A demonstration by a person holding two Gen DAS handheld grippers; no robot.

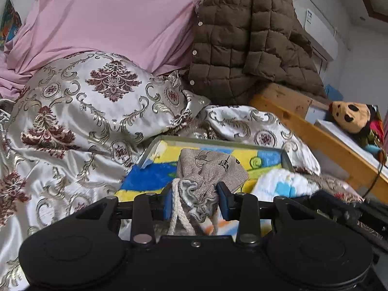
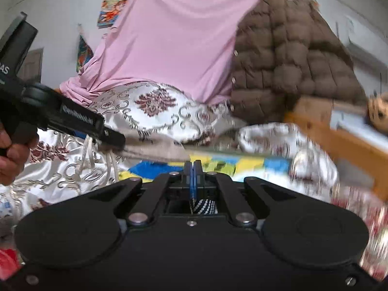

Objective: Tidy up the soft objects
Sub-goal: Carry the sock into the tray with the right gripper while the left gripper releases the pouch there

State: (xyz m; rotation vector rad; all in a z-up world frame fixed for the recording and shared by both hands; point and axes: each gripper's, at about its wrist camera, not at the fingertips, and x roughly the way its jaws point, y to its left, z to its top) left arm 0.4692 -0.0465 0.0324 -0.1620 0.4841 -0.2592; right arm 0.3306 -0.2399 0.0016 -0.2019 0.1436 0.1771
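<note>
One grey drawstring pouch sat pinched at its gathered neck between the part-spread fingers of the left gripper, above a tray lined with one blue-and-yellow blanket. The right gripper had its jaws pressed together on a thin edge of dotted dark fabric. One patterned satin quilt crowded the tray's left and far edges, and a wooden bed rail ran along the right.

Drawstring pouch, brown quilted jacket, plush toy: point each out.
drawstring pouch [image 1: 208, 167]: left wrist view, grey fabric body above the gathered neck.
brown quilted jacket [image 1: 247, 38]: left wrist view, middle of the quilted front.
plush toy [image 1: 351, 116]: left wrist view, tan face.
</note>
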